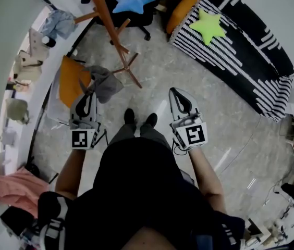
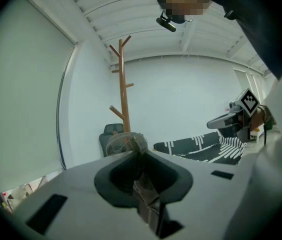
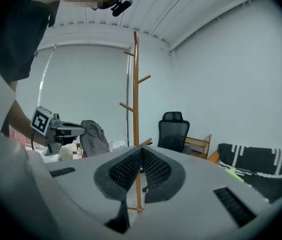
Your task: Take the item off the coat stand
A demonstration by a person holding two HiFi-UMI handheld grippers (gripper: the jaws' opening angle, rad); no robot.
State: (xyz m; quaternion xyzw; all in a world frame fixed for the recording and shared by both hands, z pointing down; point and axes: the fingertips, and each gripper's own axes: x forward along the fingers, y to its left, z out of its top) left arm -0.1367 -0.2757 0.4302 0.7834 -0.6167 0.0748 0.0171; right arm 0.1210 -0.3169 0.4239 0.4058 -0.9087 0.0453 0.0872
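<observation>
Grey mottled stone floor [image 1: 204, 103] spreads under me, with a pale wall on the left. My left tongs [image 1: 88, 94] are pinched shut on a limp, crumpled grey garment [image 1: 107, 83]. It hangs from the tips, apart from the slim wooden coat stand [image 1: 109, 27] with its angled pegs. Beyond the stand, a blue star cushion [image 1: 132, 0] lies on a black office chair [image 1: 146, 15]. My right tongs [image 1: 176, 94] are closed, mesh pads together, nothing between them. Far right, a black-and-white striped sofa [image 1: 246, 56] carries a green star cushion [image 1: 208, 26].
</observation>
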